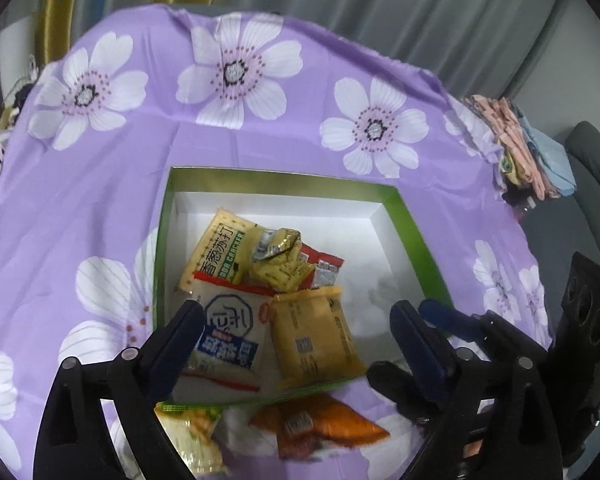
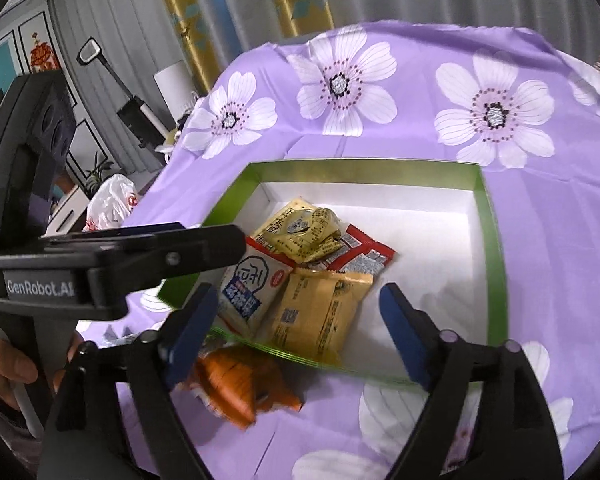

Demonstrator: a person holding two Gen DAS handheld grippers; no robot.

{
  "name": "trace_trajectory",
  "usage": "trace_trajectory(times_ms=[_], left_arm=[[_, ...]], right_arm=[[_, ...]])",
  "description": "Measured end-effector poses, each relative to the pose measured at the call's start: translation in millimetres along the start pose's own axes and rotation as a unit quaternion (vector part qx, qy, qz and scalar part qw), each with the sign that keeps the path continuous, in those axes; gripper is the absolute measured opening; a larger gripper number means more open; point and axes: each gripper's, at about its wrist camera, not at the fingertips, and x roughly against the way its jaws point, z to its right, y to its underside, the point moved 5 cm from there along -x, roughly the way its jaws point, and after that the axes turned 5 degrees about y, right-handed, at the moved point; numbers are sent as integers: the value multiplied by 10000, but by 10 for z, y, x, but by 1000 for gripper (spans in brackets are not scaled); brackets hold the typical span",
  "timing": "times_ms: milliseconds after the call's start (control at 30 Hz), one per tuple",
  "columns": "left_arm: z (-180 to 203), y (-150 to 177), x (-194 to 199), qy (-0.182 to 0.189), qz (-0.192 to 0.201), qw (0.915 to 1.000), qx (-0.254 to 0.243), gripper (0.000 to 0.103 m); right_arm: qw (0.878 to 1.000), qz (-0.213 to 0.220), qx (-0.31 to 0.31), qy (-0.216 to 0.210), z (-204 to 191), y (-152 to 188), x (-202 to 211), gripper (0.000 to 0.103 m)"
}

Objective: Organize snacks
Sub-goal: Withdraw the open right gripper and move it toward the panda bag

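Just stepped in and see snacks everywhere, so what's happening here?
A person is sorting snack packets into a green-rimmed box on a purple flowered cloth, a gripper in each hand. Several packets already lie in the box. The left gripper and right gripper both hang open and empty above it. An orange packet and a green-white packet wait outside.

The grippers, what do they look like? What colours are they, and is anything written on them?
Both the left gripper and the right gripper are black plastic, with angular jaws lined in dark blue and small silvery pins at the hinges. From the right wrist view, the left one's side carries a grey label reading GenRobot.AI.
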Motion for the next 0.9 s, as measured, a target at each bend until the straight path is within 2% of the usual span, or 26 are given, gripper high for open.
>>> trace_trajectory(times_ms=[267, 567, 767, 900], left_arm=[[153, 224, 447, -170, 372, 9988, -262, 95], [353, 485, 848, -302, 707, 9961, -440, 99], [403, 620, 1028, -147, 794, 9962, -321, 99], [251, 726, 1149, -22, 881, 9961, 42, 99]], right_arm=[[9995, 258, -160, -101, -26, 189, 461, 90], [9987, 506, -98, -6, -86, 306, 868, 92], [9982, 591, -36, 34, -136, 411, 1039, 92], [9986, 523, -9, 55, -151, 514, 1070, 92]])
